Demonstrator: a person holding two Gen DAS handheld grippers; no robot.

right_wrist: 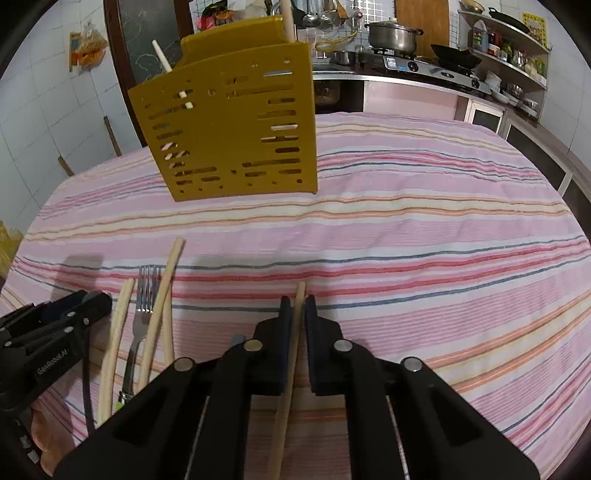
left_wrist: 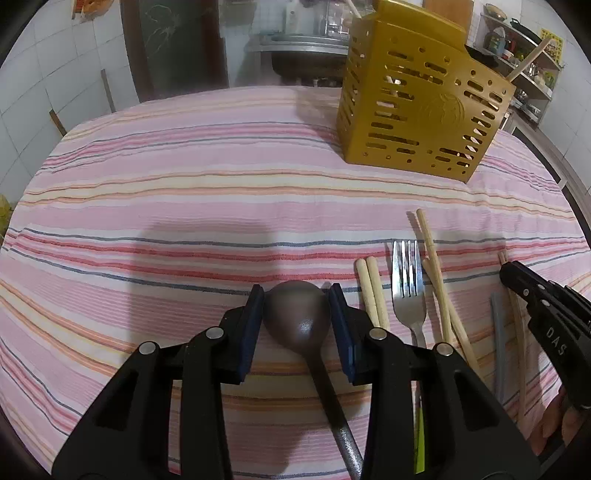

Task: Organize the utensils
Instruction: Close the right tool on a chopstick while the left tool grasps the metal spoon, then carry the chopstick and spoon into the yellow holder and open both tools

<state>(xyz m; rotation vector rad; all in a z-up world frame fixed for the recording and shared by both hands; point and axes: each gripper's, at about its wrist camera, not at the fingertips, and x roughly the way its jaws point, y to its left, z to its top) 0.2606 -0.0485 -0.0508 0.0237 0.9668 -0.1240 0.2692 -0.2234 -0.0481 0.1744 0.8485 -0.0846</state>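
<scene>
My left gripper (left_wrist: 296,295) is shut on the bowl of a dark brown spoon (left_wrist: 297,314), low over the striped cloth. My right gripper (right_wrist: 296,304) is shut on a pale chopstick (right_wrist: 291,354); it shows at the right edge of the left wrist view (left_wrist: 532,291). A yellow slotted utensil holder (left_wrist: 417,107) stands at the far right of the table, also in the right wrist view (right_wrist: 232,125), with chopsticks inside. A metal fork (left_wrist: 407,284) lies between loose chopsticks (left_wrist: 373,291), seen too in the right wrist view (right_wrist: 142,314).
The table is covered by a pink striped cloth (left_wrist: 184,192). A grey utensil handle (left_wrist: 499,339) lies near the right gripper. Behind the table are a kitchen counter with a pot (right_wrist: 392,35) and stove, shelves (right_wrist: 509,40), and a tiled wall.
</scene>
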